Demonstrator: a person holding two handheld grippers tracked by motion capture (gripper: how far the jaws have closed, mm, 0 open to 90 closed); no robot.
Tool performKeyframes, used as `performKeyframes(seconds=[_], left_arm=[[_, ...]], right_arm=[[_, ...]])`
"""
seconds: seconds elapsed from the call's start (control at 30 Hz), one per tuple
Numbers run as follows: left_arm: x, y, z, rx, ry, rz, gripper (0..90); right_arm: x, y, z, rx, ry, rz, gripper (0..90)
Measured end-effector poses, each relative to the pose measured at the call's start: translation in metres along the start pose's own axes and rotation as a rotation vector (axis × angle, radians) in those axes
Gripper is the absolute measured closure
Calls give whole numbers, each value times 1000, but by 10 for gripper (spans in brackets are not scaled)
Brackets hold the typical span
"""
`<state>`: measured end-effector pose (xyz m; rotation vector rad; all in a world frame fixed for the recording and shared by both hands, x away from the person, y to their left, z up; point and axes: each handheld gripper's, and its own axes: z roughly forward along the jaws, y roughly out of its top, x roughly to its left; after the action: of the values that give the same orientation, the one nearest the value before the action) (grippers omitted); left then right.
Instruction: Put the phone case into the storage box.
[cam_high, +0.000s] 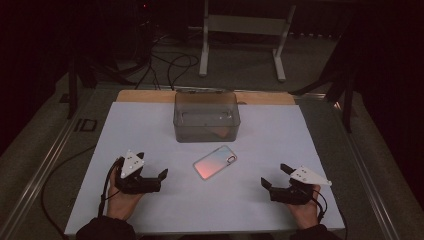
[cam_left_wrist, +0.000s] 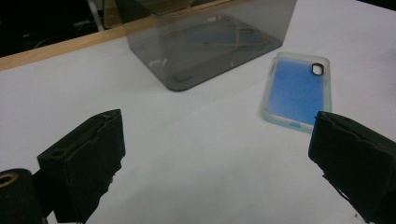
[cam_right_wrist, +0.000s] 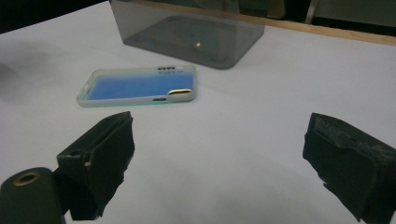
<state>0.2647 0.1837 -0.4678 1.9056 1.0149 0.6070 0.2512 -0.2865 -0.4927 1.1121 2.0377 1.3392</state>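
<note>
Translucent phone case (cam_high: 215, 162) lies untouched between both open grippers (cam_high: 152, 174) (cam_high: 273, 177); next, reach and lift it toward the far box (cam_high: 206, 117).

The phone case (cam_high: 215, 162) lies on the table (cam_high: 130, 125) — just before the box (cam_high: 206, 116), between both grippers.

A dim lab or test room, by the look of it: a white sheet (cam_high: 150, 130) covers a wooden-edged worktable (cam_high: 145, 95), black cables (cam_high: 170, 65) trail over the grey floor behind, and a white metal stand (cam_high: 242, 30) sits there too.
</note>
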Motion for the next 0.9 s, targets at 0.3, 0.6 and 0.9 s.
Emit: performKeyframes(seconds=[0.3, 0.6, 0.9], left_arm=[[-2, 3, 14, 22, -13, 9, 58], [-7, 9, 27, 45, -31, 35, 68], [-13, 16, 41, 58, -57, 49, 71]], right_arm=[[-1, -1, 0, 3, 5, 1, 92], [-1, -1, 1, 4, 10, 4, 92], [-1, -1, 1, 5, 11, 5, 92]])
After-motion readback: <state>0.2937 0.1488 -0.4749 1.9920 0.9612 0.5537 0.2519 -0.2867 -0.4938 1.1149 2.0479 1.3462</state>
